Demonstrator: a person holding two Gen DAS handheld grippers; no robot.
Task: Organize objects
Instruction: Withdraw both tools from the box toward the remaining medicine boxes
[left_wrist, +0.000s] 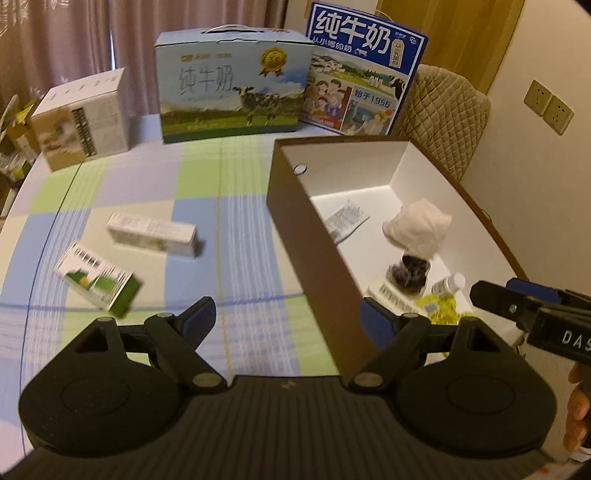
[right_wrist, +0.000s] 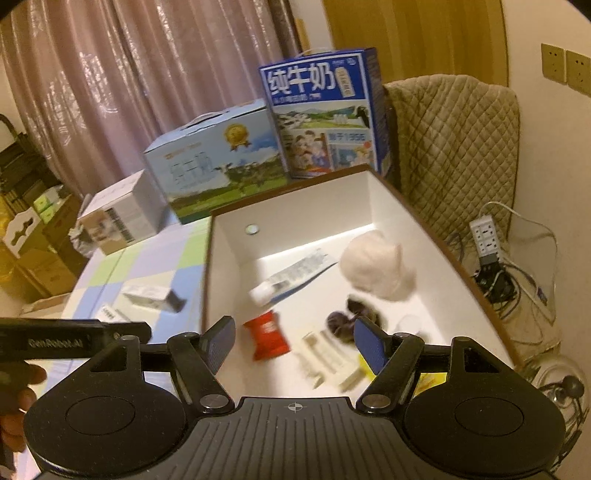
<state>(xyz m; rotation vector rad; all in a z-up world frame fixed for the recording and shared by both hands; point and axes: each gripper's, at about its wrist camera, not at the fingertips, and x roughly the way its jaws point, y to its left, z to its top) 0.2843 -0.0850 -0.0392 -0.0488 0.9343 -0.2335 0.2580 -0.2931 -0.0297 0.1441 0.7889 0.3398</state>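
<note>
Inspection found both grippers empty, jaws spread wide. The left gripper (left_wrist: 286, 321) straddled the near corner of the brown storage box (left_wrist: 314, 258), one finger outside over the checked tablecloth (left_wrist: 147, 177), the other inside and partly hidden by the wall. The right gripper (right_wrist: 295, 341) hung over the box's white interior, its fingers clear of the contents.

Two small cartons lay outside the box on the cloth: a white carton (left_wrist: 152, 233) and, just nearer, a green-and-white carton (left_wrist: 99, 278). Both were blurred; their print could not be read.

Inside the box lay a tube (right_wrist: 291, 275), a white crumpled wad (right_wrist: 376, 264), a red packet (right_wrist: 269, 334), a dark bundle (right_wrist: 341, 321) of uncertain nature, a pale flat pack (right_wrist: 325, 356) and yellow items (left_wrist: 443, 310) largely covered by the gripper fingers. A small white-capped bottle (left_wrist: 448, 283) showed only from the left wrist view.

Three larger cartons stood at the table's far edge: a white-and-tan box (left_wrist: 83, 120), a light-blue milk case (left_wrist: 231, 86) and a dark-blue milk case (left_wrist: 364, 74). A fingertip (left_wrist: 576, 410) was cut off at the frame edge.
</note>
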